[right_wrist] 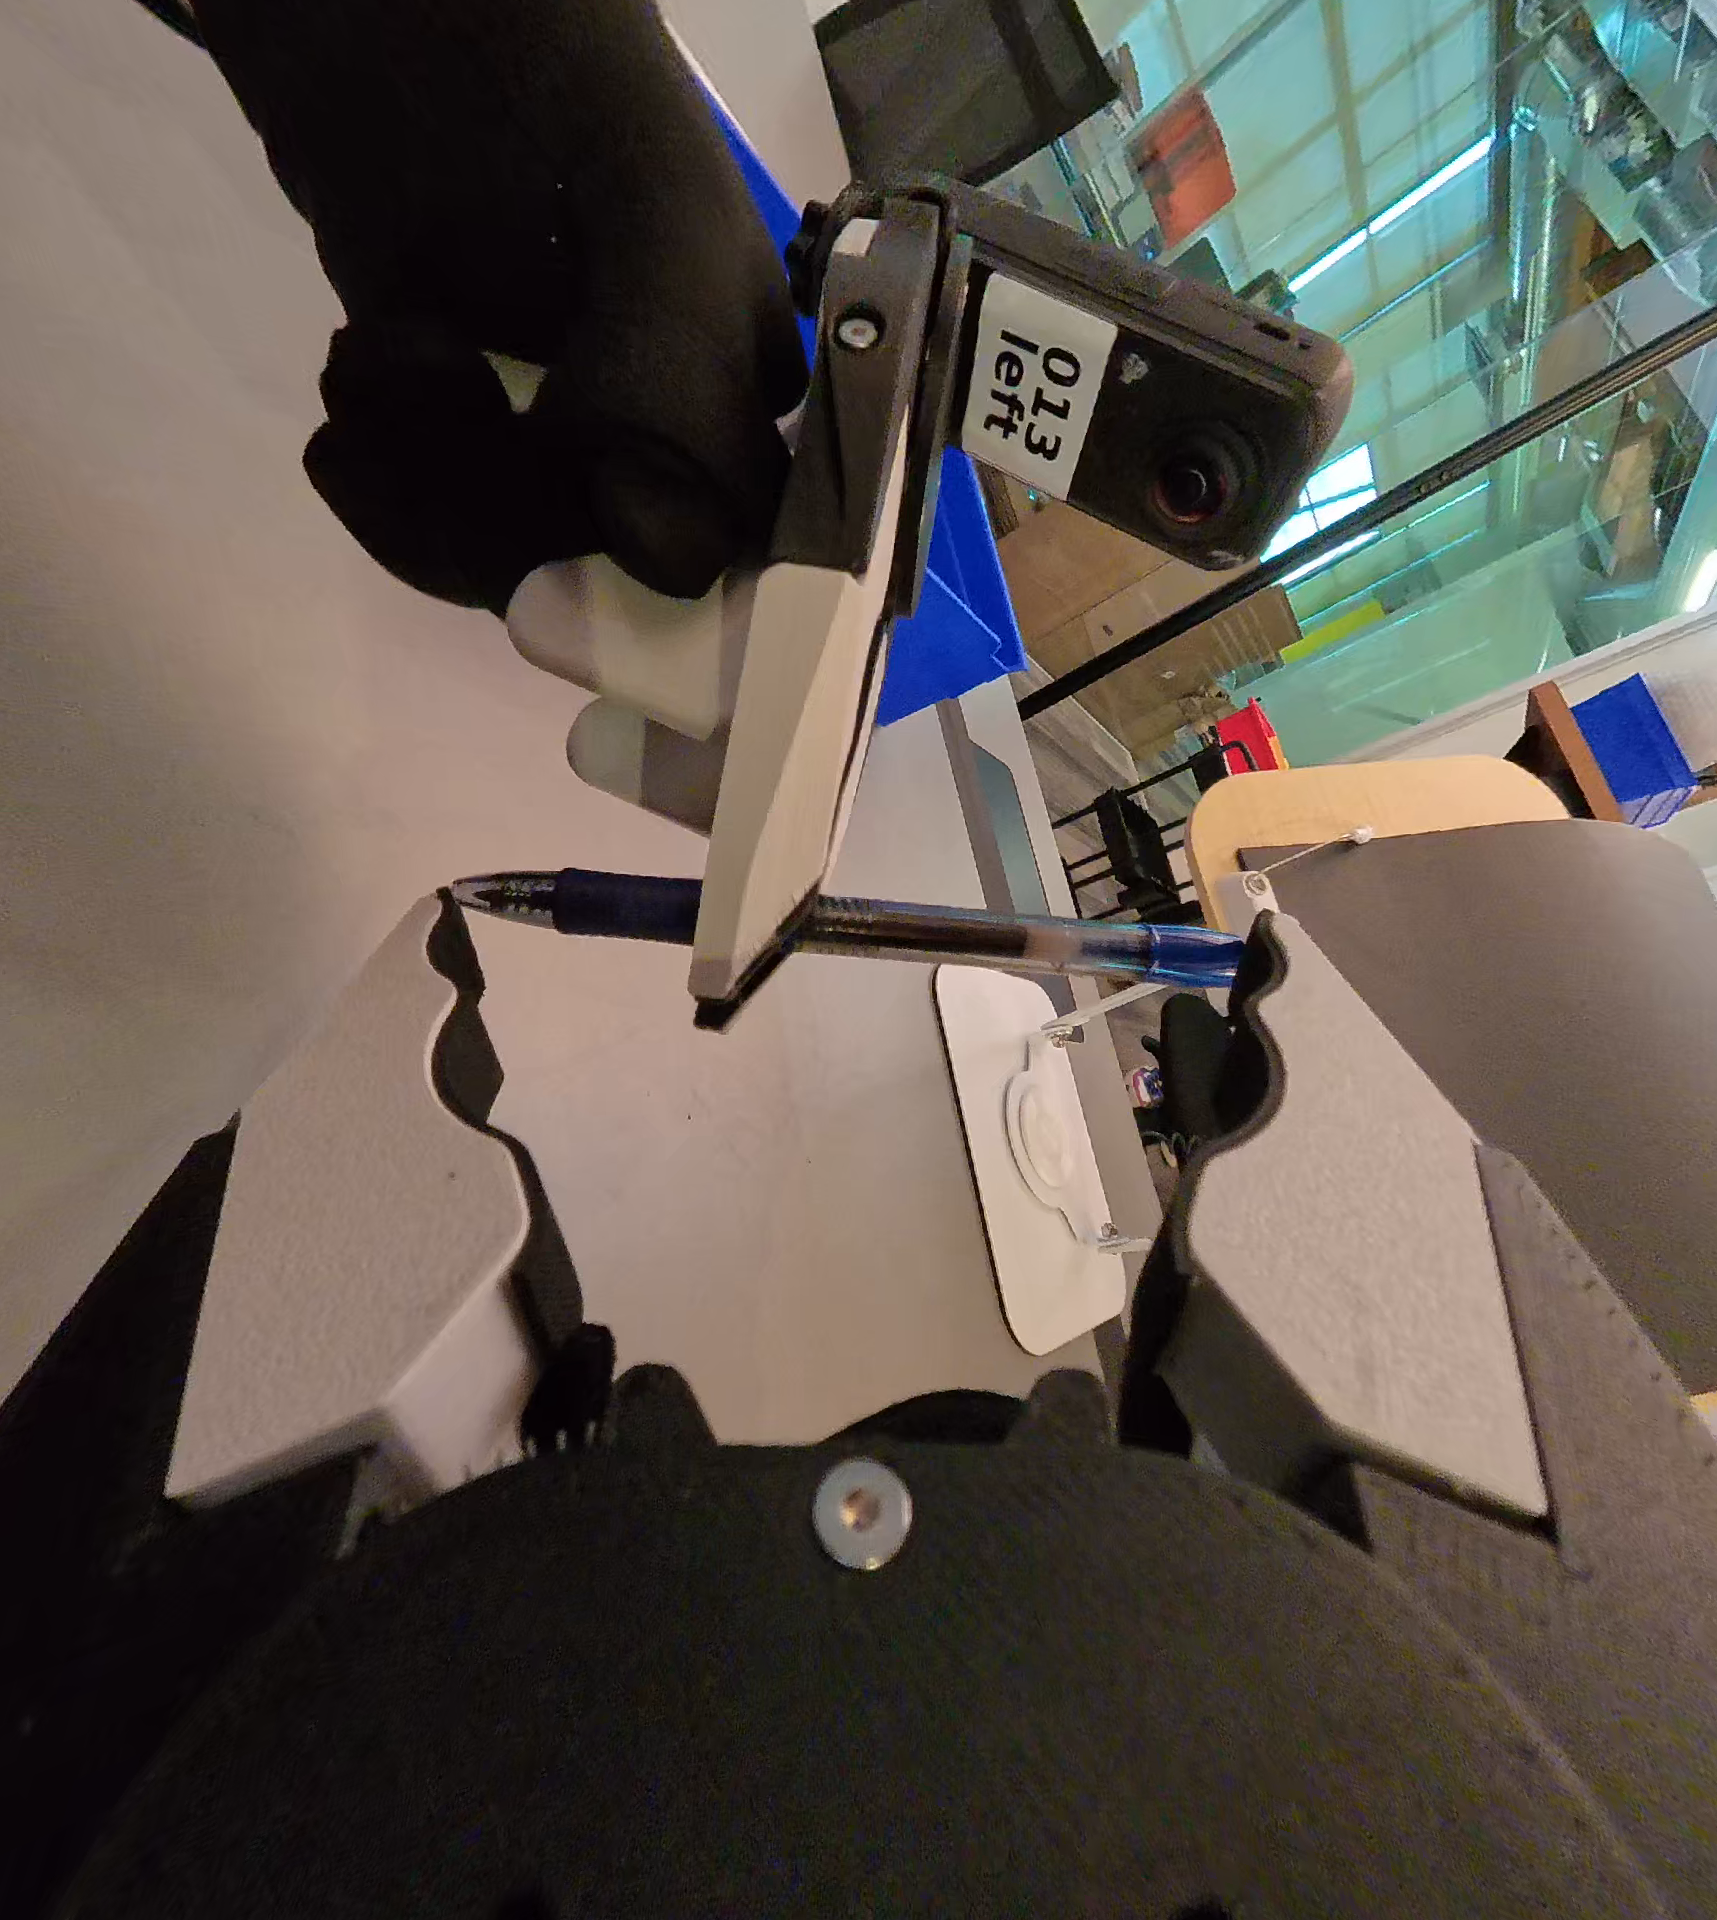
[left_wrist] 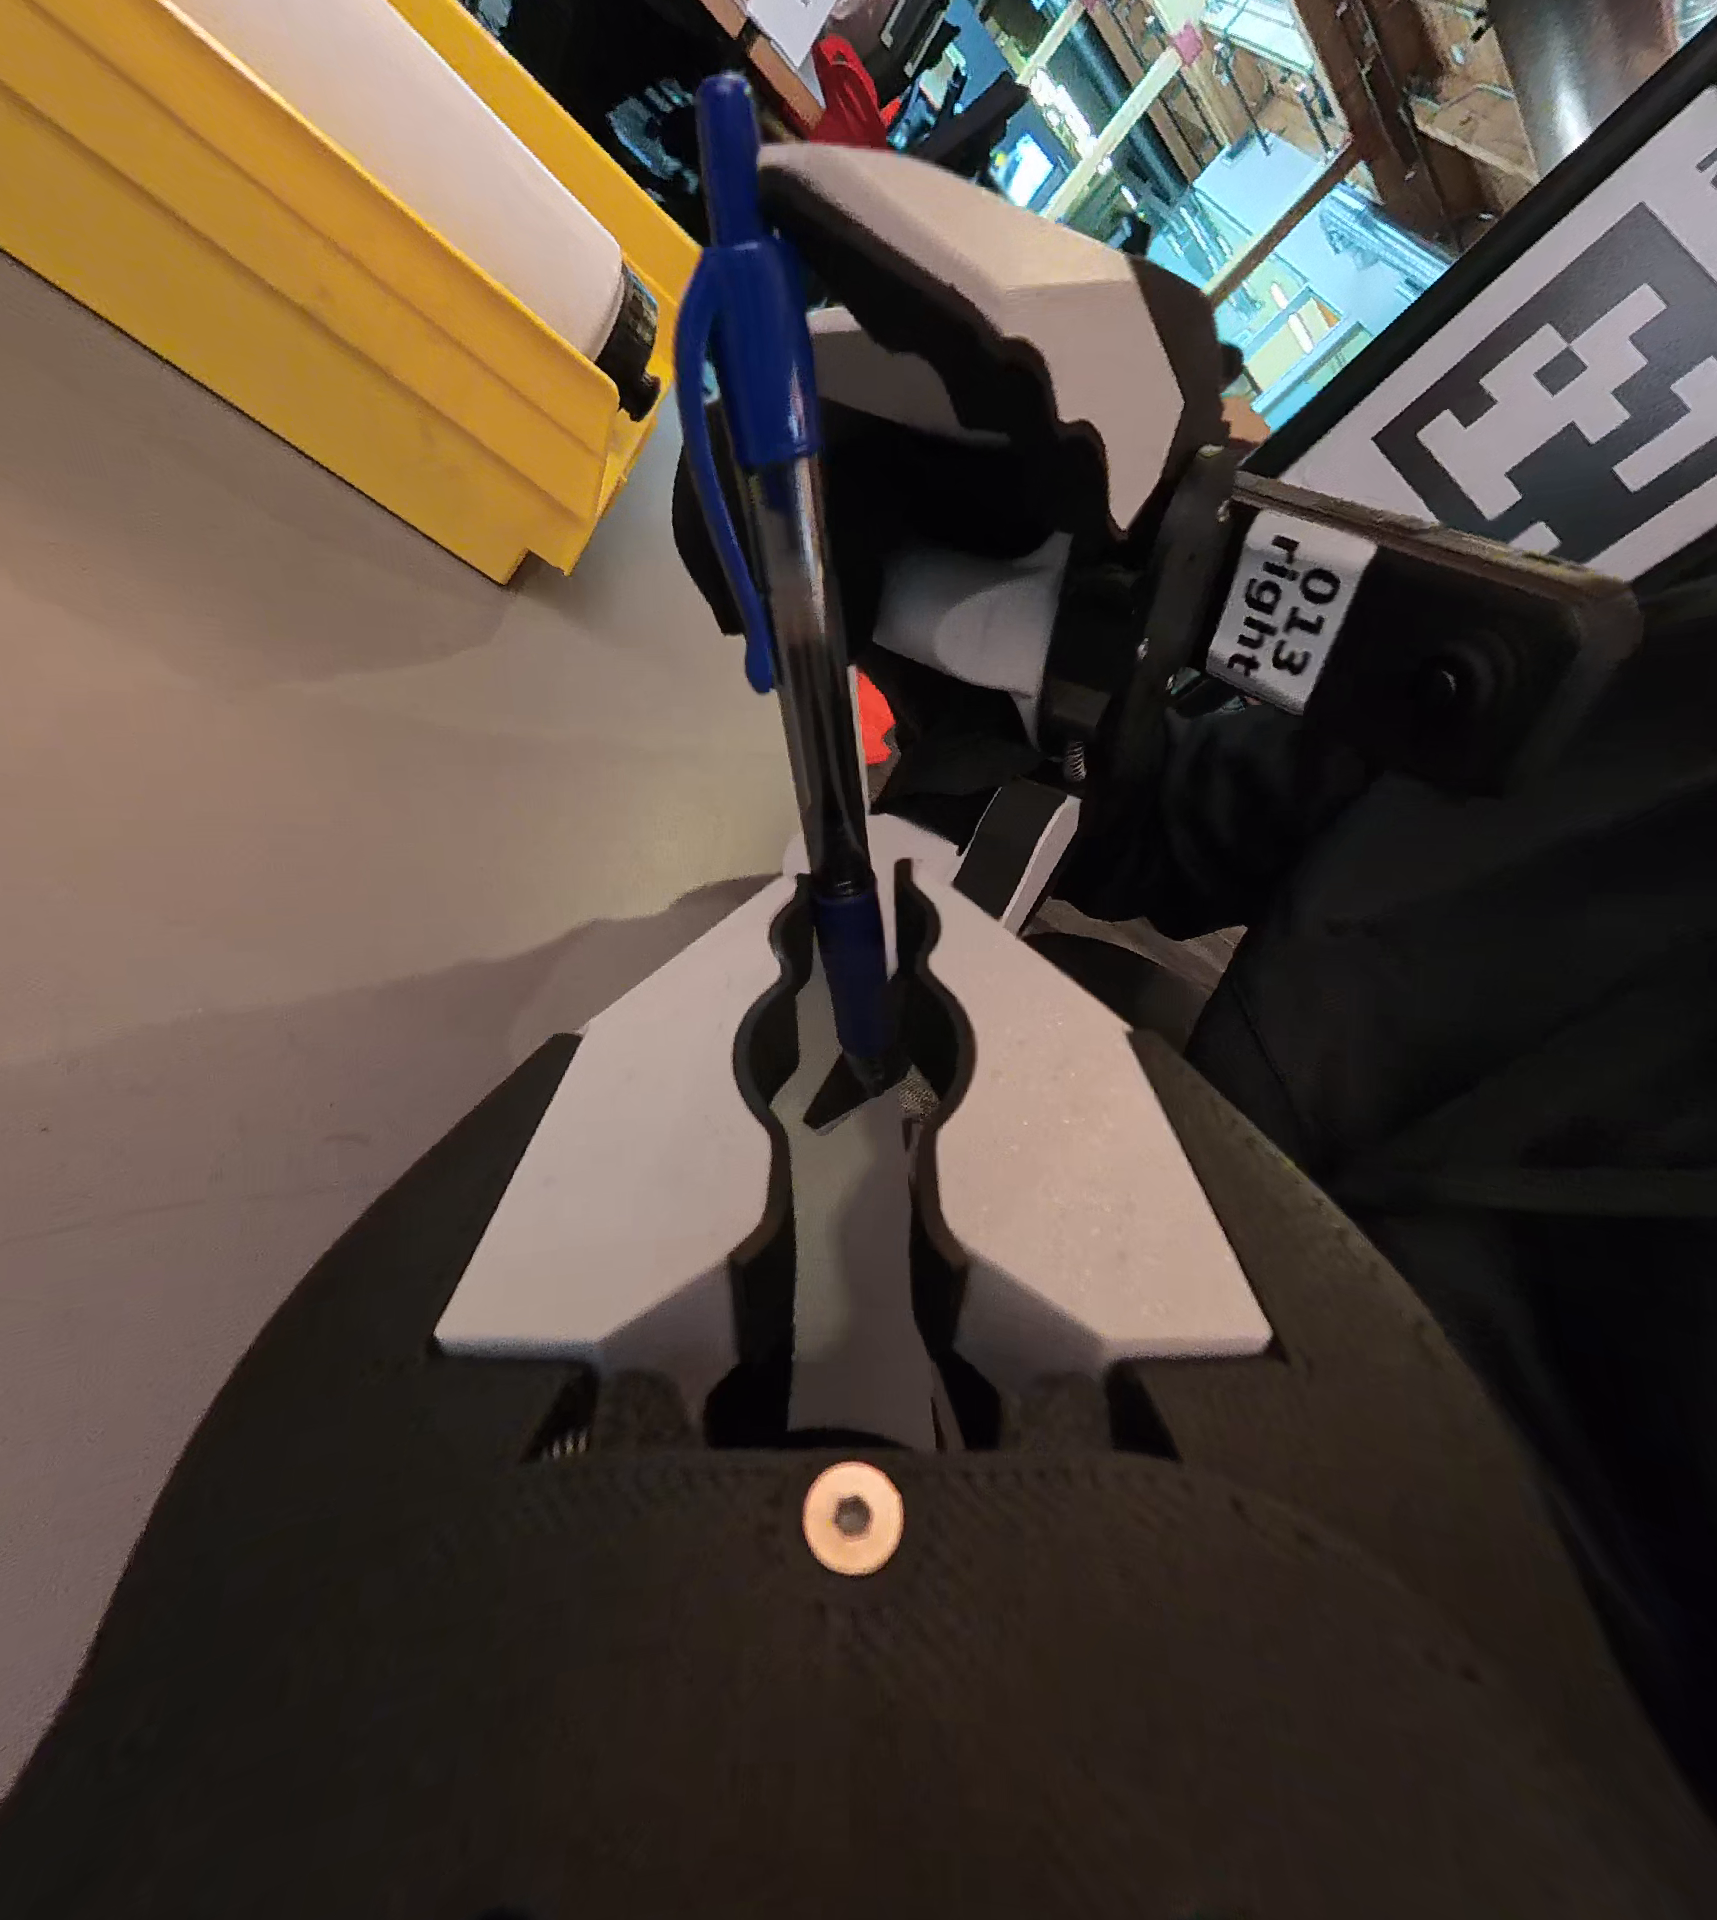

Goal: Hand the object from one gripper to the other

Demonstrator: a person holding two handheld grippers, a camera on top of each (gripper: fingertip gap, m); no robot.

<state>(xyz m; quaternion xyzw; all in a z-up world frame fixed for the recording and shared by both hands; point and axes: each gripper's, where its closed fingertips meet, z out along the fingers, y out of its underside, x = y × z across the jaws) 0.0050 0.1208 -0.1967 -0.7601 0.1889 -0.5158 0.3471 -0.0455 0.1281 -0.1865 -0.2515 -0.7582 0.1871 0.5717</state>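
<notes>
Gripping pen [left_wrist: 802,665] (left gripper [left_wrist: 849,935]), right gripper [right_wrist: 854,945] wide.

My views are evenly lit from overhead. Wide-angle bending warps the edges, and the background shelves [left_wrist: 1197,135] at one o'clock blur softly.
</notes>
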